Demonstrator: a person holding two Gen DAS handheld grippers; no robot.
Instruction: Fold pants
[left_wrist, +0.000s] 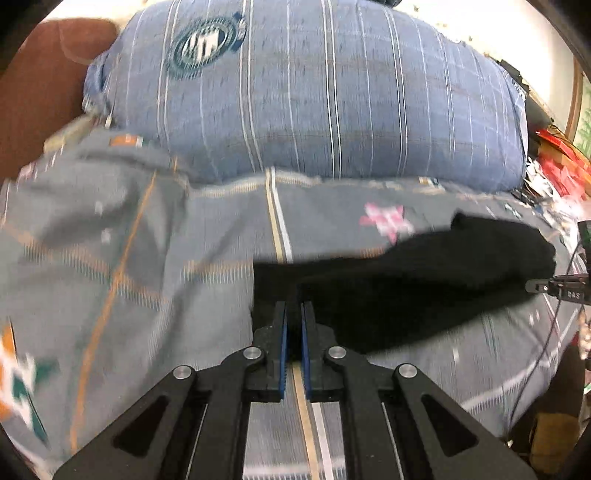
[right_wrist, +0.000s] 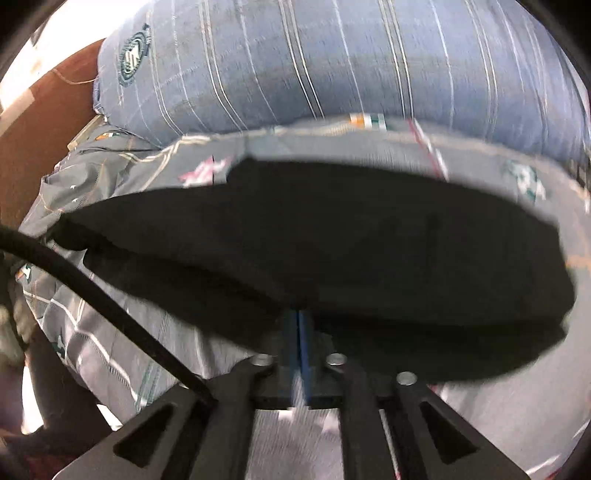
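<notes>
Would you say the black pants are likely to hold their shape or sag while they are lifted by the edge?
The black pants will probably sag: the cloth already drapes in soft folds between the left gripper and right gripper. They look light and likely slide easily over the bedsheet.

Room's tight from where I'm steering. Straight ahead the big blue pillow walls off the far side of the bed, so nothing passes low that way. The black pants sprawl across the middle, right in front of both grippers. Left of the pants in the left view the bed is bare sheet, plenty of room. Far left a brown headboard closes it in. On the right, clutter crowds the edge, and a cable cuts across my right camera.
</notes>
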